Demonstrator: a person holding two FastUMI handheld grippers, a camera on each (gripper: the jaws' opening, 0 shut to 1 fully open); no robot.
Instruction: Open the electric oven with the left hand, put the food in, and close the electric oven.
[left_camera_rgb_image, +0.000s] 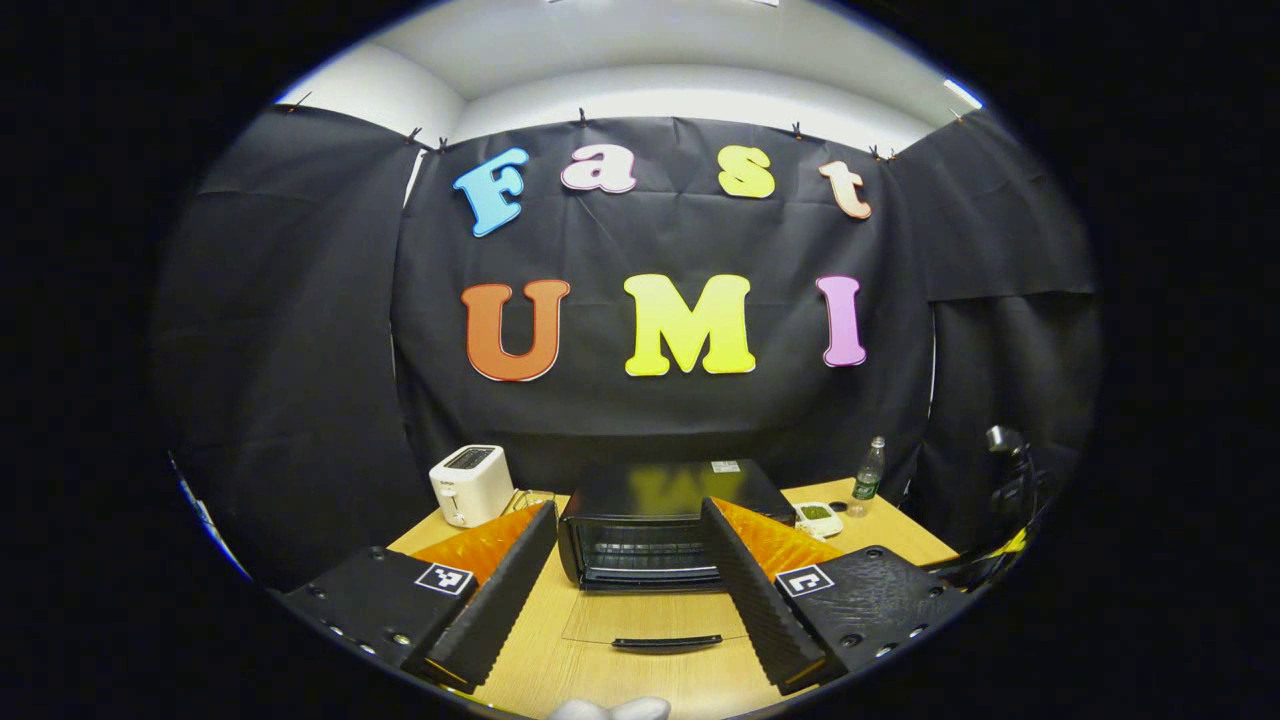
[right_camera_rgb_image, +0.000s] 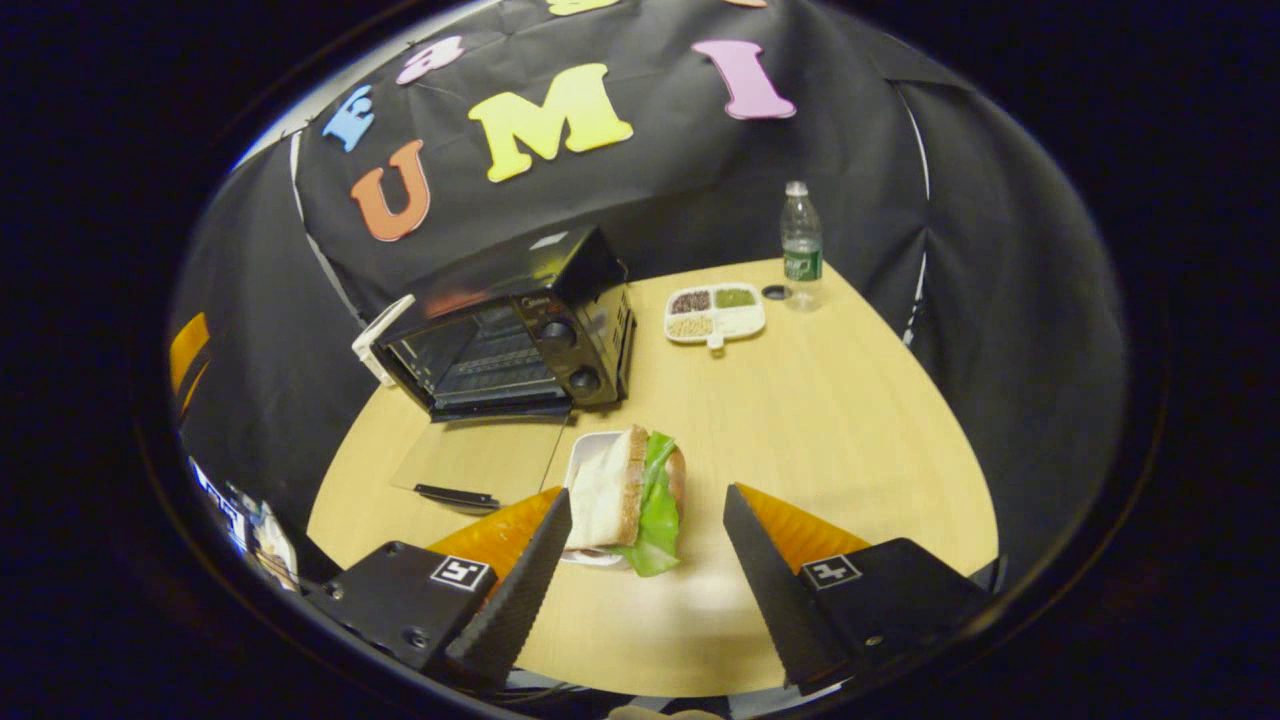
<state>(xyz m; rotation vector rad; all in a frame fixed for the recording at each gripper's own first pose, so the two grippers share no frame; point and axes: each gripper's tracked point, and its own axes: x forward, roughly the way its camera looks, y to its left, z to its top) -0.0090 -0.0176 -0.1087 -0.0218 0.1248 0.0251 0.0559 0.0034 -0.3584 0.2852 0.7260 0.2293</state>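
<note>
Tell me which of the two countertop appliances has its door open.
The black electric oven; its glass door lies flat on the table, handle toward the camera. The white toaster behind it has no door.

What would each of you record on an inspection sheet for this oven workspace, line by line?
Surface: wooden table, pale, bare in front.
Job's things: electric oven, its door folded flat open on the table; sandwich with lettuce on a white tray, between the right gripper's fingers, not gripped.
Clutter: toaster; divided dish of grains; water bottle, its cap beside it.
Grippers: left gripper open, facing the oven; right gripper open.
Cables: thin cord by the toaster.
Surroundings: black cloth booth wall.
</note>
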